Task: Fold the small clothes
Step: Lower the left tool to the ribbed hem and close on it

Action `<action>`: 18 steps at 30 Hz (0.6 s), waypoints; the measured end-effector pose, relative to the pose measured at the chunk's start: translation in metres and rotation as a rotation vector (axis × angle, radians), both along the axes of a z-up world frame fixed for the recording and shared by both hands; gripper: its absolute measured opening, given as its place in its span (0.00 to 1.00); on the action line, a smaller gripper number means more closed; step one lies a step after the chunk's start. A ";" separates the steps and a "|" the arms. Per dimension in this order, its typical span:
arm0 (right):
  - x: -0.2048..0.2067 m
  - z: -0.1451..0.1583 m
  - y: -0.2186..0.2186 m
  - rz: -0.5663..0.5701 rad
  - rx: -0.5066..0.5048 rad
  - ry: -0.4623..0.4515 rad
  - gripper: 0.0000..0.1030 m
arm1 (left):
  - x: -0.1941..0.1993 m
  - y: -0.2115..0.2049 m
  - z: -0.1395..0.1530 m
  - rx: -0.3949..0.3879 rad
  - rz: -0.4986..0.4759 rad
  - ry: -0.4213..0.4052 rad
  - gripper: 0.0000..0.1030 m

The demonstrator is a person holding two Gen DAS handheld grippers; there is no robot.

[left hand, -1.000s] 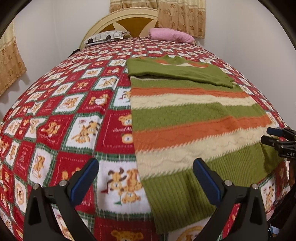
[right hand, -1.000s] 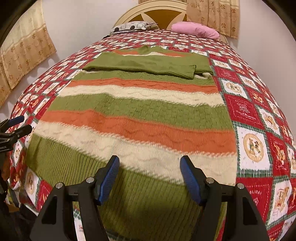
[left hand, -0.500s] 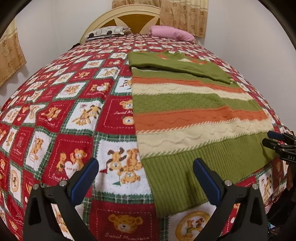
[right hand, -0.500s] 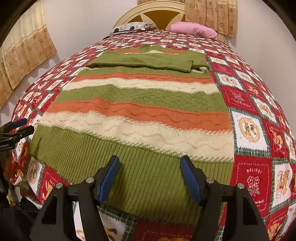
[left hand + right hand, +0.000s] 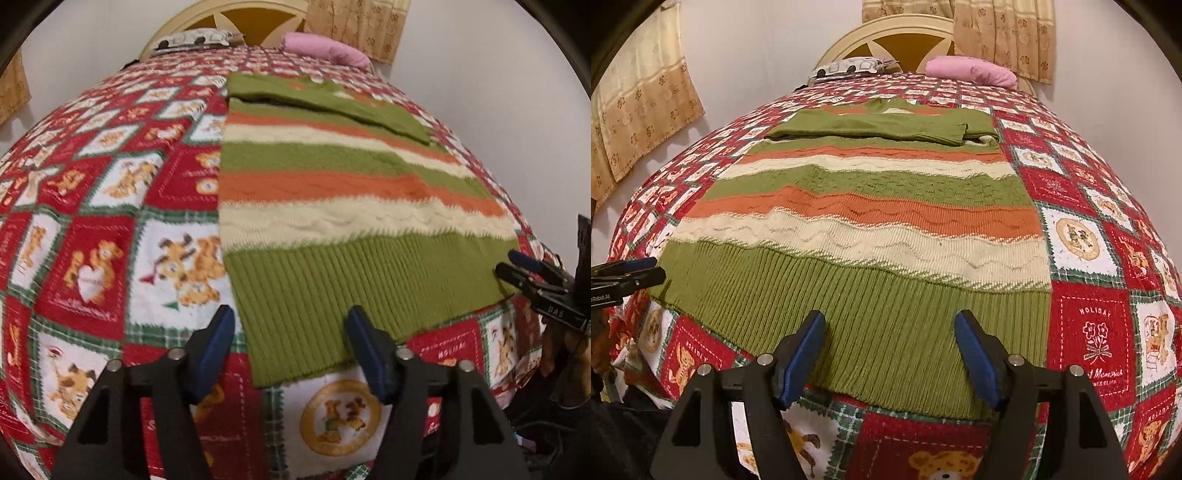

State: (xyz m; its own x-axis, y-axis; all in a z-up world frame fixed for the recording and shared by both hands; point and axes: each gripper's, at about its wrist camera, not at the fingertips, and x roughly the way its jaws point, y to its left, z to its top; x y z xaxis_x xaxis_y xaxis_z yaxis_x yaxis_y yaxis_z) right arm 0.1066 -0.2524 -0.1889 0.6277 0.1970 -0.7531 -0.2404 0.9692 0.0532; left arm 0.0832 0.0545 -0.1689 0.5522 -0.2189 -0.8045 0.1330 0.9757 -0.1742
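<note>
since the earlier frames both grippers had come down and forward toward the near hem of the sweater (image 5: 332, 206), which filled more of each view than before. the left gripper (image 5: 291, 345) had just been narrowing its jaws; they stood apart, with the left corner of the green ribbed hem lying between the blue pads (image 5: 218, 343) and no pad seen pressing on the knit. the right gripper (image 5: 890, 354) had widened its jaws slightly; they stood apart over the right part of the same hem, the cloth lying flat beneath and between them, not clamped.

the sweater lay flat on the bedspread (image 5: 92, 229), a red, white and green patchwork printed with bears. its stripes ran crosswise in green, orange and cream, and its sleeves (image 5: 879, 127) were folded across the chest at the far end. the hem lay nearest the cameras, close to the foot edge of the bed.

beyond the sweater a pink pillow (image 5: 971, 72) and a patterned pillow (image 5: 846, 68) rested against the headboard (image 5: 886, 38). curtains (image 5: 639, 96) hung at the wall. each gripper appeared at the edge of the other's view.
</note>
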 end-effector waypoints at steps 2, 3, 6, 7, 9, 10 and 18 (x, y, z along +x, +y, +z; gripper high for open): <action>-0.001 0.000 -0.001 0.001 0.007 -0.005 0.71 | -0.001 -0.002 0.000 0.009 0.003 -0.010 0.62; -0.002 0.001 -0.003 -0.002 0.015 -0.007 0.71 | -0.001 -0.002 0.000 0.012 0.004 -0.011 0.62; -0.005 0.008 -0.014 -0.037 0.058 -0.028 0.71 | -0.003 -0.002 0.001 0.012 0.005 -0.024 0.44; -0.007 0.011 -0.018 -0.047 0.065 -0.040 0.71 | -0.005 -0.003 0.001 0.024 -0.001 -0.036 0.24; -0.010 0.019 -0.029 -0.078 0.071 -0.066 0.71 | -0.005 -0.004 0.002 0.013 -0.028 -0.044 0.11; -0.011 0.023 -0.038 -0.106 0.073 -0.074 0.71 | -0.005 -0.005 0.003 0.019 -0.034 -0.048 0.11; -0.015 0.019 -0.084 -0.234 0.108 0.008 0.71 | -0.003 0.006 0.014 -0.041 -0.045 -0.070 0.10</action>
